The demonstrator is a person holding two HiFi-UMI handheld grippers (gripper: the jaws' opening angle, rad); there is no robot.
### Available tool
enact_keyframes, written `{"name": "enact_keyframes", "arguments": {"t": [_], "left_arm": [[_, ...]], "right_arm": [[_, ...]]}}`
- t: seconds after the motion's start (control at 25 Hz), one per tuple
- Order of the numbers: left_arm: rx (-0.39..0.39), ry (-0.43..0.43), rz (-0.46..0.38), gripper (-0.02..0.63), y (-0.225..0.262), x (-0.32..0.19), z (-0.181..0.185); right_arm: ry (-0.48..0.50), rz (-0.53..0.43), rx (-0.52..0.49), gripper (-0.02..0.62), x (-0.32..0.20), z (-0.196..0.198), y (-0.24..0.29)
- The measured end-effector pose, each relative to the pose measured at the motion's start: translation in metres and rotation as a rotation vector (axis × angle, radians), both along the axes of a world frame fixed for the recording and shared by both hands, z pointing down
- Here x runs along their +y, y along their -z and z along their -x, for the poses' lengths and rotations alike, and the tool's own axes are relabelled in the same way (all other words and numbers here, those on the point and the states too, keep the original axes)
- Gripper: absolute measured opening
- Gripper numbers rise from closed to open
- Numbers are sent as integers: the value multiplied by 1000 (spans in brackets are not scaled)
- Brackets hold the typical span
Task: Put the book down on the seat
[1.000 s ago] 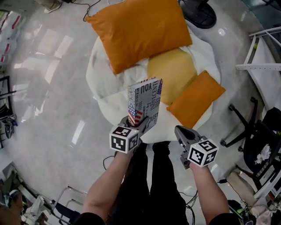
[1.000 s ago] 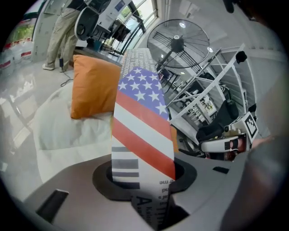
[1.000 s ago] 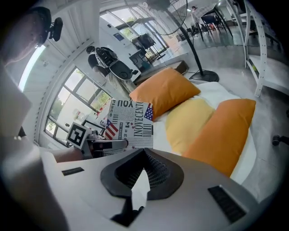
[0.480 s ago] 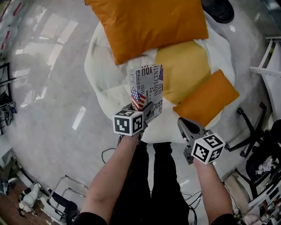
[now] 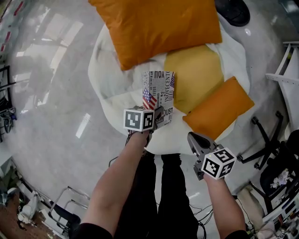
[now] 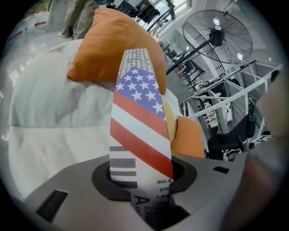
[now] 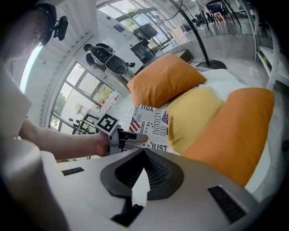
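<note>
3 cushions (image 5: pixel 194 77) crowd the seat (image 5: pixel 112 79).

Book (image 5: pixel 159 93) at the front of the seat (image 5: pixel 112 79), 3 cushions (image 5: pixel 159 28) behind and right of it

Big orange fabric pillow (image 5: pixel 154 25) cut off by head view's top edge. Black round fan base (image 5: pixel 232 9) also cropped there. Newsprint-patterned flag-cover book (image 5: pixel 160 91): small print unreadable.
</note>
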State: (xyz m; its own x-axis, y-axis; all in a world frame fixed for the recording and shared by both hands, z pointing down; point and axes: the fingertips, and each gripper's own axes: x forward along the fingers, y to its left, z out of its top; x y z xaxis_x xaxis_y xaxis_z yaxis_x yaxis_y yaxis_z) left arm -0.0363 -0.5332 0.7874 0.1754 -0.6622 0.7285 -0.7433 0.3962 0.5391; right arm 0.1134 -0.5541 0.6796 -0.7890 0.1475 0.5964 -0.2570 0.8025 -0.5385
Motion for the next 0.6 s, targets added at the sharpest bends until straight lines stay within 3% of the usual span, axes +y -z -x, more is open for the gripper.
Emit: {"name": "enact_keyframes", "arguments": {"t": [0.16,0.36,0.6], "left_arm": [[-9,-44,-9,173,1,-4,4],[-106,-80,34,227,-1,9,23],[-161,-65,75,262,-1,42,48]], "right_arm": [[-8,-2,-4,14,-1,2,0],[-8,-1,-11,14,5,9,0],[12,-9,-6,14,19,17,2]]}}
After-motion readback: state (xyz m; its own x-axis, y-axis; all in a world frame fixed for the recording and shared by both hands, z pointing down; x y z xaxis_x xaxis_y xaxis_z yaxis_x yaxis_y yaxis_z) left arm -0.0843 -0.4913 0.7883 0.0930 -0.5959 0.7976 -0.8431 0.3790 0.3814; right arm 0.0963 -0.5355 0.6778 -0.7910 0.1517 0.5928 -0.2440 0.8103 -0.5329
